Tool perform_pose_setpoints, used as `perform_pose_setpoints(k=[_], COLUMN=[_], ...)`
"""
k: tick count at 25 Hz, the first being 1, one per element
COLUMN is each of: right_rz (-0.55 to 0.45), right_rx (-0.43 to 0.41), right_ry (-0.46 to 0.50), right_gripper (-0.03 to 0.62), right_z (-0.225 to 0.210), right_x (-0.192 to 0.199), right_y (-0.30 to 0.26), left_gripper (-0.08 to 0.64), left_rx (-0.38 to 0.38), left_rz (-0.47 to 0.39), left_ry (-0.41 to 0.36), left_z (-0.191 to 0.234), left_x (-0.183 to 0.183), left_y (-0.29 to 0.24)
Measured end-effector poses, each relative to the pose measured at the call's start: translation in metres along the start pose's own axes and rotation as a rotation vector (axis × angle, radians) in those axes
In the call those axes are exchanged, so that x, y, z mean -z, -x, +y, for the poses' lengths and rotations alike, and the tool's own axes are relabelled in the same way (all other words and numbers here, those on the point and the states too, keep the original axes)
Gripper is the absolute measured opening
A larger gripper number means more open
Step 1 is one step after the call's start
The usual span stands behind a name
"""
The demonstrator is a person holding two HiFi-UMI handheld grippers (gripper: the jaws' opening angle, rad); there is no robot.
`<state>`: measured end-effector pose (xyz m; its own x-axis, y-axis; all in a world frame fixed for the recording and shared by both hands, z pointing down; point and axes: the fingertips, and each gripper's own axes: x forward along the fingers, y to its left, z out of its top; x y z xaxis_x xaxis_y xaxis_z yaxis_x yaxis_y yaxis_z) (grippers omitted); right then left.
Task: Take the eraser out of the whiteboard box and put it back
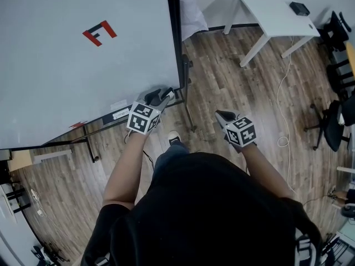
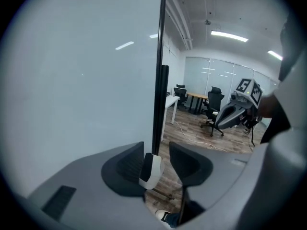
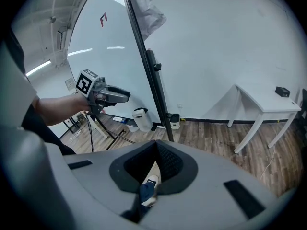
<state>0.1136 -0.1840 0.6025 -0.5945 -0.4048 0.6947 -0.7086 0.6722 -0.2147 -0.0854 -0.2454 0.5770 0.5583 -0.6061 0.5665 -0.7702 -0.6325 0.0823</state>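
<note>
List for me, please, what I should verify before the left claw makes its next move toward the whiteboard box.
1. Left claw open and empty: ok. Its jaws stand apart and hold nothing.
2. Whiteboard box located: ok. It is the white box at the lower corner of the whiteboard, and it shows between the left jaws.
3. Eraser inside the box: cannot tell. A dark part shows at the top of the box, but whether that is the eraser is unclear.
4. Left claw apart from the box: ok. In the right gripper view it hangs above and beside the box.
5. Right claw out of the way: ok. It is shut, empty and over the floor.
</note>
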Motion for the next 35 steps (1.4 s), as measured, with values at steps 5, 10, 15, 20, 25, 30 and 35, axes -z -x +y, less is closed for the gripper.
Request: perform_pose_setpoints(k=[5,10,15,20,25,30,35], right_rz=[-0.026,-0.043,-0.059,-0.073,-0.095,-0.12,-0.137], right_rx=[-0.008,-0.019,-0.028,-0.036,-0.036,-0.034,-0.031], right_ry=[0.024,0.056,0.077,0.099,0.109,0.119,0.121], right_gripper=[-0.005,-0.005,-0.005,-0.005,-0.005,-0.005,-0.005], right_z=[0.005,0.011,0.019,0.028,0.033,0.037,0.042], right_x=[-0.01,-0.016,-0.018,-0.017,-0.015,-0.015,-0.011], right_y=[0.009,0.018,0.028,0.041,0.054,0.066,0.081], left_gripper=[0.175,0.173,0.156,0.146,0.129,0.118,0.109], left_rx=[-0.032,-0.059,-0.093,-0.101,-0.116,-0.126,-0.128], left_rz=[-0.034,-0.057,-0.087,-0.123,-0.141,-0.145,-0.141], left_ry=[-0.002,0.003,0.01,0.026,0.027,0.03,0.038], left_z=[-0.006,-0.015,-0.025,-0.039,-0.054,-0.067,-0.084], left_x=[-0.006,-0.004,0.0,0.004,0.008,0.015,0.024], left_y=[0.027,0.052,0.075,0.092,0.104,0.113,0.121])
